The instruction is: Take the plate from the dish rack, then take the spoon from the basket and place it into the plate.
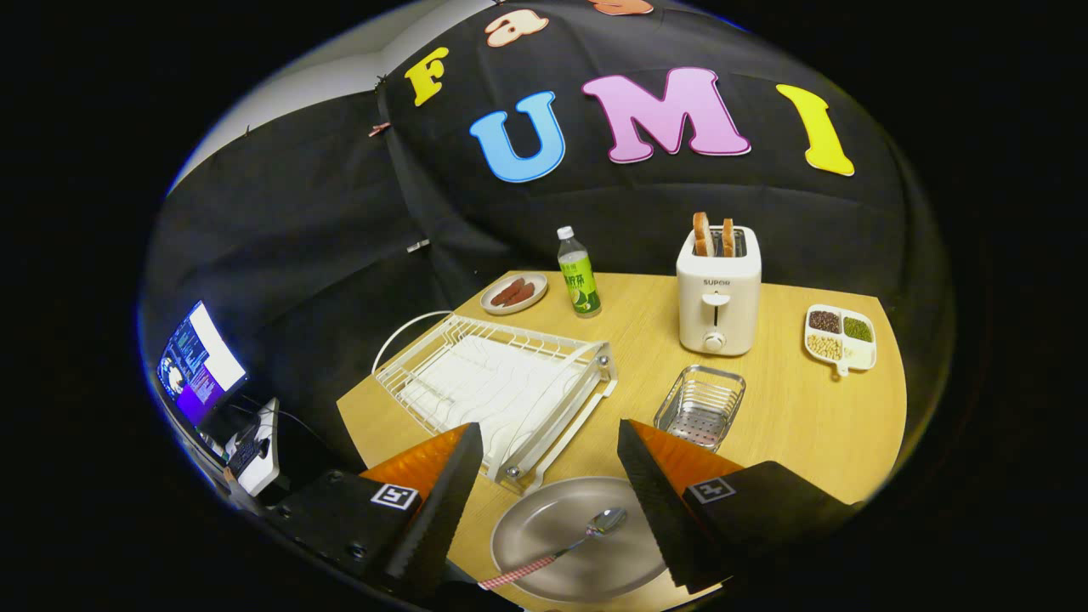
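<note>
Wooden table [790, 425] holds plate [578, 544] with spoon [557, 552]; gripper [548, 501] spread apart, holding nothing.

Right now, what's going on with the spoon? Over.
Gripper open, holding nothing. Spoon lies in plate, between the fingers. Basket and dish rack emptied. Nothing in the way.

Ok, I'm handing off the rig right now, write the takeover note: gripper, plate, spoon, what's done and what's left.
Gripper: open, holding nothing, fingers either side of the plate.
Plate: flat on the table, just ahead of the dish rack.
Spoon: lying in the plate, handle sticking over its near rim.
Basket: beside the rack.
Done: plate out, spoon placed.
Left: nothing visible; just back away.
</note>
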`<state>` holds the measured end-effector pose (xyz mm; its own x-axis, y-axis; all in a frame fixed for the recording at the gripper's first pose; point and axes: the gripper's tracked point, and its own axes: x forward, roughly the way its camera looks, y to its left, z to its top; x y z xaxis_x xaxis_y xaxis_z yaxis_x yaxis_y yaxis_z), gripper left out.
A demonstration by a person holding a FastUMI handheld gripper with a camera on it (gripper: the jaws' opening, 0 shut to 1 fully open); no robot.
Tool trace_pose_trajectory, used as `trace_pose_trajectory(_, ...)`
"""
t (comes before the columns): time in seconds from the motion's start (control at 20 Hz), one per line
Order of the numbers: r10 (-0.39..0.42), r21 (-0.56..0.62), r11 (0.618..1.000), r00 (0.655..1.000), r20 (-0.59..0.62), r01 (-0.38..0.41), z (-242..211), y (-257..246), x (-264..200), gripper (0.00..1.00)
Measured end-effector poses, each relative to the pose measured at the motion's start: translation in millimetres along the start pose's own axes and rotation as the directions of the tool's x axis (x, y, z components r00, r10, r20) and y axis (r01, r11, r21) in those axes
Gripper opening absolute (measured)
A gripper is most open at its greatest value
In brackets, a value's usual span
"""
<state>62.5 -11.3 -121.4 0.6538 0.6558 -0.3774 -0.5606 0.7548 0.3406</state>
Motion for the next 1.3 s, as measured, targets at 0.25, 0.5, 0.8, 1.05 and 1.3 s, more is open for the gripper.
trace_pose_trajectory(0.25, -0.107, 0.048, 0.993, 0.992, 0.072, 0.104, 38.5, -10.4, -12.1, 0.99)
trace_pose_trajectory(0.5, -0.267, 0.096, 0.963, 0.946, 0.182, 0.254, 85.0, -16.9, -41.5, 0.98)
trace_pose_trajectory(0.8, -0.528, 0.175, 0.849, 0.781, 0.333, 0.499, 127.5, -11.9, -120.7, 0.98)
trace_pose_trajectory(1.05, -0.634, 0.199, 0.767, 0.671, 0.385, 0.610, 117.8, 27.3, -158.3, 0.98)
trace_pose_trajectory(1.3, -0.640, 0.181, 0.751, 0.632, 0.437, 0.635, 117.6, 58.4, -156.0, 0.98)
